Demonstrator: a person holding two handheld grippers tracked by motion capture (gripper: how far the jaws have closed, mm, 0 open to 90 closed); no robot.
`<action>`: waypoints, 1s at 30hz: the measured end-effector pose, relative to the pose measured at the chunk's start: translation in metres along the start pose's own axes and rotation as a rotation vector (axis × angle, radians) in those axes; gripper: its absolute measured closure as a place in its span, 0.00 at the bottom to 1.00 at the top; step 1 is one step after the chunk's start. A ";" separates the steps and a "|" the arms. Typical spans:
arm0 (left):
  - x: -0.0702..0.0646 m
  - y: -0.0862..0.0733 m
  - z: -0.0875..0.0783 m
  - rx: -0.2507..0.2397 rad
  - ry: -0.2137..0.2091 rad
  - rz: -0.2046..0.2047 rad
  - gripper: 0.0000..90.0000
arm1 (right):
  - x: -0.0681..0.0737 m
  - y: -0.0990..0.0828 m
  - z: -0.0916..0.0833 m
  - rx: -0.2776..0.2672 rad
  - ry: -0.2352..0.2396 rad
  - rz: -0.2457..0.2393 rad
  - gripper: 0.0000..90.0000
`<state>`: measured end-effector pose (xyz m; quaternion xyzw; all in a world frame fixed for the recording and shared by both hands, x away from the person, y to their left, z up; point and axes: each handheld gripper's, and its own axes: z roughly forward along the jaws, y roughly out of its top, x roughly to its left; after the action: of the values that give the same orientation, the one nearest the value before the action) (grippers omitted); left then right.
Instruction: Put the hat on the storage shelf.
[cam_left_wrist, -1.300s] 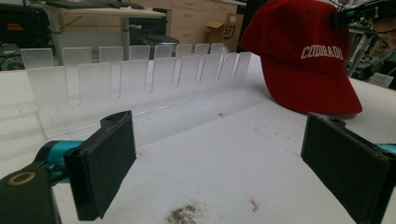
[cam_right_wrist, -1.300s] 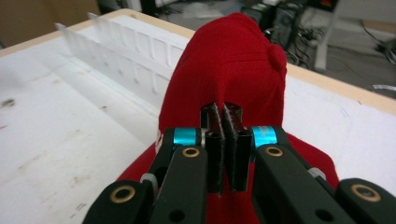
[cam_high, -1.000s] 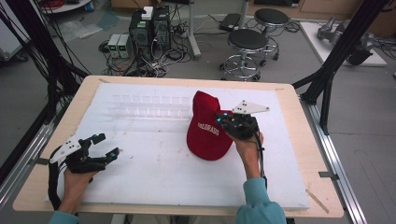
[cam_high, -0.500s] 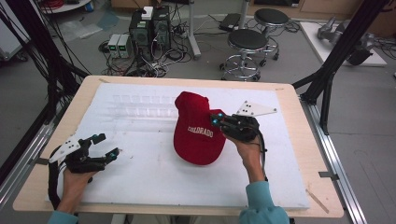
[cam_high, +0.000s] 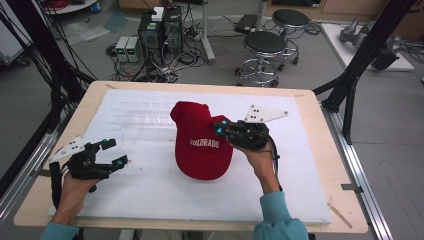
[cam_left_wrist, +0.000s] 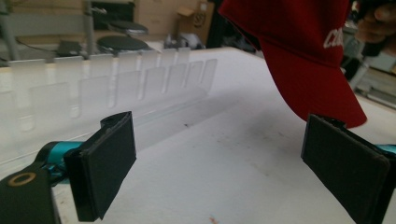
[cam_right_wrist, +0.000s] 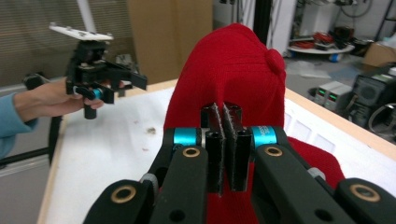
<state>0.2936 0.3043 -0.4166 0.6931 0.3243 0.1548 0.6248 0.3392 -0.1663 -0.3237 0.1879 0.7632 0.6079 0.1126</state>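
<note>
L gripper (cam_high: 106, 154) fingers spread wide; R gripper (cam_high: 223, 129) fingers pinched together.

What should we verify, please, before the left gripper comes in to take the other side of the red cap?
1. Right gripper clamped on the red cap: ok, fingers pinch the fabric.
2. Left gripper ready to receive: ok, fingers wide apart, nothing between them.
3. Path from left gripper to cap: ok, bare white mat between.
4. Cap lifted off the mat: ok, brim hangs above it in the left gripper view.
5. Clear rack clear of the path: ok, farther back.
6. Grip firmness: cannot tell.
</note>
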 end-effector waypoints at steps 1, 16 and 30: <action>-0.003 0.007 0.006 0.026 -0.044 -0.001 0.12 | 0.001 0.002 0.001 -0.007 0.007 -0.008 0.98; -0.028 0.031 0.060 0.146 -0.266 -0.048 0.11 | 0.015 0.019 0.015 -0.021 0.098 -0.064 0.98; -0.046 0.029 0.095 0.160 -0.357 -0.067 0.16 | 0.020 0.022 0.019 -0.056 0.142 -0.086 0.98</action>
<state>0.3257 0.2018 -0.3961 0.7459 0.2424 -0.0179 0.6201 0.3324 -0.1371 -0.3055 0.1081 0.7592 0.6356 0.0894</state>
